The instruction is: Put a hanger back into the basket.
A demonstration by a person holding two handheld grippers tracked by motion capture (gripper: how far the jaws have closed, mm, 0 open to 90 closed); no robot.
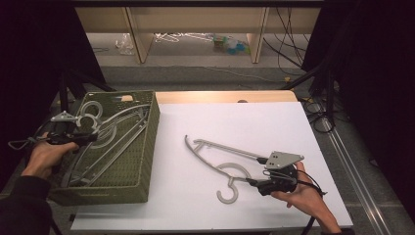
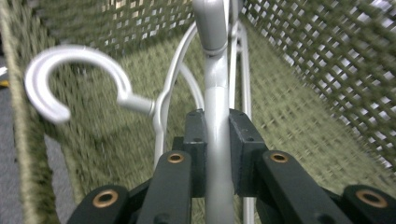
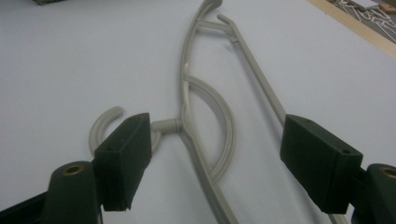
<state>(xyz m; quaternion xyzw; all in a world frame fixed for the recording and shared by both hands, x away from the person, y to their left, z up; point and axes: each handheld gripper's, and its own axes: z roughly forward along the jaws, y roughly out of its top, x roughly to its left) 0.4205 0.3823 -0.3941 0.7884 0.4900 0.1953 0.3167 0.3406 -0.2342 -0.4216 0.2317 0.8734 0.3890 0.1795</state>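
Two grey plastic hangers: left gripper (image 2: 217, 144) clamps one (image 2: 215, 84) inside the green woven basket (image 1: 147, 147), release next; right gripper (image 3: 217, 163), jaws apart, must close on the other (image 3: 187, 93).

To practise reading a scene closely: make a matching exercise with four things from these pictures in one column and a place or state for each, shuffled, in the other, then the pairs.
1. left gripper
2. right gripper
3. green basket
4. hanger on the white sheet

A. jaws open either side of a hanger
B. lies flat, hook toward the person
C. shut on a grey hanger's bar
D. stands at the table's left, holding hangers

Pairs: 1-C, 2-A, 3-D, 4-B
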